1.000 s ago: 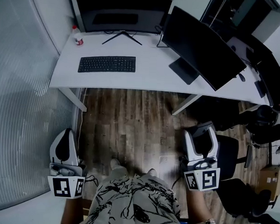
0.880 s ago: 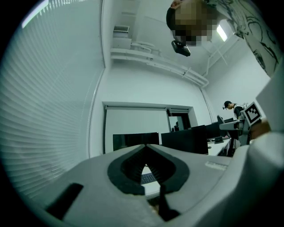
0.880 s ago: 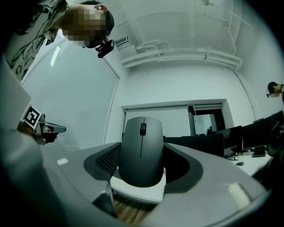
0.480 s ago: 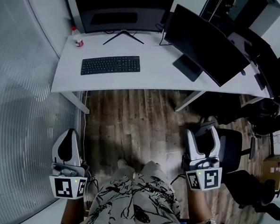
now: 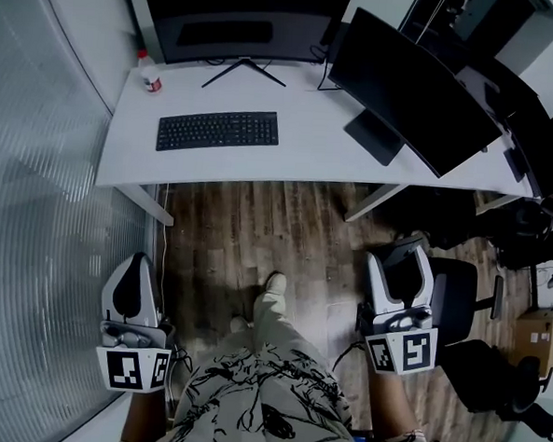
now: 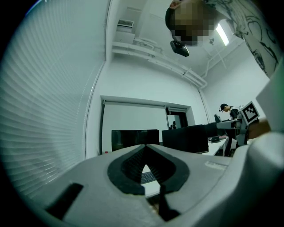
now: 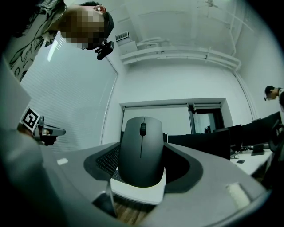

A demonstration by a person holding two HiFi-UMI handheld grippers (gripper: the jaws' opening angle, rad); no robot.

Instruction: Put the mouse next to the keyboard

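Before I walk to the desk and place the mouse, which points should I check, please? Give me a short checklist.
1. Grip on mouse by right claw: ok, jaws shut on its sides.
2. Free left claw: ok, shut, holds nothing.
3. Bare desk beside keyboard: ok, on its right.
4. Desk within reach: not ok, both claws hang low above the floor.
5. Floor to desk: ok, no obstacle seen.

Overhead, I see a white desk (image 5: 309,152) bearing two dark monitors, one curved (image 5: 242,22), one flat (image 5: 411,88); a red-capped bottle (image 5: 152,79) at its rear left corner; wood floor (image 5: 257,233) below.
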